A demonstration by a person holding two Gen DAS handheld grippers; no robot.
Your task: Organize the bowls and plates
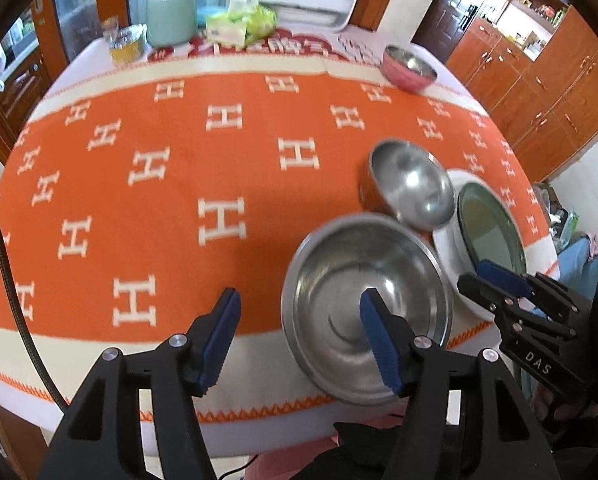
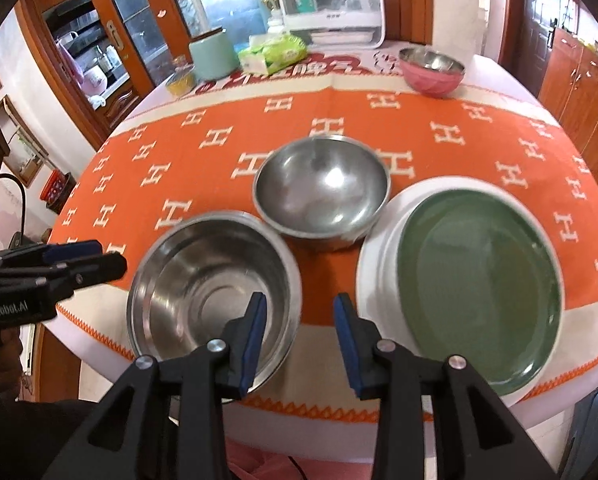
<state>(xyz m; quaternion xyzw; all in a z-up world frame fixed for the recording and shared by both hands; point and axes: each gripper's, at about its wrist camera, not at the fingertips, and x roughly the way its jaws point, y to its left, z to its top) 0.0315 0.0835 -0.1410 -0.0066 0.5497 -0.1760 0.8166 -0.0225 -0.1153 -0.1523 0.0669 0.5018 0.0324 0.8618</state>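
A large steel bowl [image 1: 363,304] [image 2: 215,292] stands near the table's front edge. A smaller steel bowl [image 1: 413,184] [image 2: 323,188] stands just behind it. A green plate [image 2: 479,288] [image 1: 491,228] lies on a white plate [image 2: 375,276] [image 1: 451,252] to their right. My left gripper [image 1: 299,340] is open, its right finger over the large bowl. My right gripper [image 2: 301,344] is open and empty, its left finger inside the large bowl's near rim, its right finger by the white plate. Each gripper shows in the other's view: the right [image 1: 499,280], the left [image 2: 83,260].
A pink bowl [image 1: 409,68] [image 2: 433,70] stands at the far right of the orange cloth [image 1: 179,200]. A green canister [image 2: 213,56], tissue packs [image 2: 273,54], a small jar [image 2: 181,80] and a white appliance [image 2: 331,4] stand along the back. Wooden cabinets flank the table.
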